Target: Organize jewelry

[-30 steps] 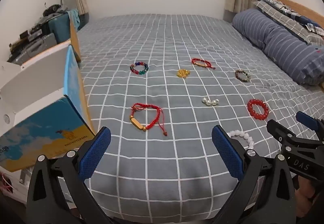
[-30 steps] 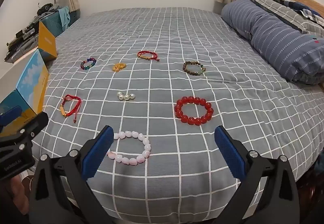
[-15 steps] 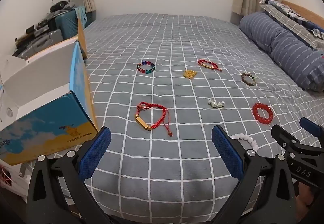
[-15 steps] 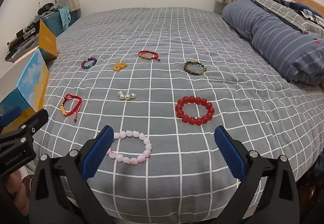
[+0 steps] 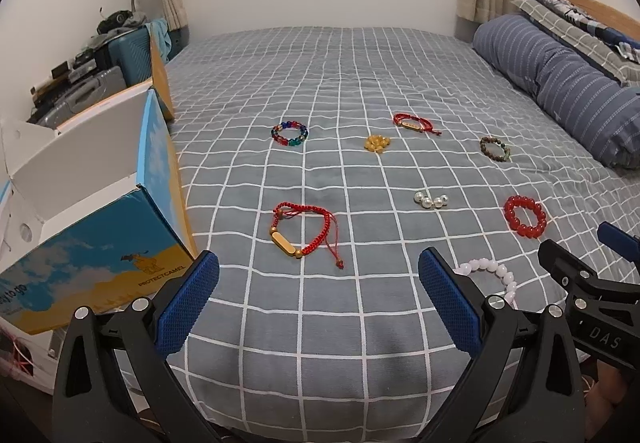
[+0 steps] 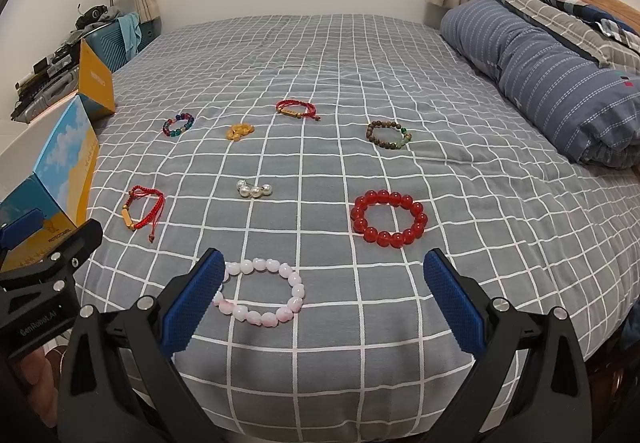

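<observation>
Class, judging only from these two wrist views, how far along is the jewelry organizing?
Nothing looks done: all eight pieces lie spread on the bed, from the pink bead bracelet to the red bead bracelet and pearls. Nothing is in hand; the left tool and right tool are open and empty. Everything remains, presumably for the open box.

Both grippers hover side by side at the near edge of the bed point(image 5: 320, 323), pointing across it. The left gripper point(image 5: 320, 303) has its blue-padded jaws spread wide with nothing between them. The right gripper point(image 6: 324, 299) is equally wide apart and empty. A bit of hand point(image 6: 36, 383) shows under the left gripper's body.
</observation>
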The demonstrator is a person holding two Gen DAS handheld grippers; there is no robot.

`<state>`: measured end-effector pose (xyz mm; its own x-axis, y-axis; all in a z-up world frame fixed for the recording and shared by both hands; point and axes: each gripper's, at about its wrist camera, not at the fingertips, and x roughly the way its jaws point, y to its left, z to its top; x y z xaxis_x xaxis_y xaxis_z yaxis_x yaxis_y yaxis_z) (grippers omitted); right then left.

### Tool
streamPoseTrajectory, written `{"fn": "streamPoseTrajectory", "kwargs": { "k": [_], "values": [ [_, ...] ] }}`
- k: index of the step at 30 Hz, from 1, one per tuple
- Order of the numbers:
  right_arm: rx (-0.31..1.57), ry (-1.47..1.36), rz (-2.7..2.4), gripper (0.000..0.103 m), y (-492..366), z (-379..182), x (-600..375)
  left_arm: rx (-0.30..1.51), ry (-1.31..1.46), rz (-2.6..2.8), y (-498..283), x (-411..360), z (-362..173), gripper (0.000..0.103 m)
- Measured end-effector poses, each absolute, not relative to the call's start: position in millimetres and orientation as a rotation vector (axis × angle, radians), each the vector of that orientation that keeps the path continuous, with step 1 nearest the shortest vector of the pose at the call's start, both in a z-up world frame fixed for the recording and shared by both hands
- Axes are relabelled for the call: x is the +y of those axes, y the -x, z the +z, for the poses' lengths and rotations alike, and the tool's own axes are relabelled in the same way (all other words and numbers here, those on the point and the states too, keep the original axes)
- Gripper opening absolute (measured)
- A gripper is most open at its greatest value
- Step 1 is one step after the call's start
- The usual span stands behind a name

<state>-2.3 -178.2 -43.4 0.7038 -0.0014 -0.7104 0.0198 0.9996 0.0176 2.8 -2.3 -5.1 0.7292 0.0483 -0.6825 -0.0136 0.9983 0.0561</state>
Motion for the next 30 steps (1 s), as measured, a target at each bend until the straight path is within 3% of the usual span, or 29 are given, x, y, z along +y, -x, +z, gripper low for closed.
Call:
{"fn": "streamPoseTrajectory", "kwargs": {
  "k": [30],
  "values": [
    [0.789, -0.030, -0.023, 0.096, -4.9, -45.5, -179.3, 0.759, -0.021, -0.003, -8.8, -4.3, -5.7, 0.098]
  ]
}}
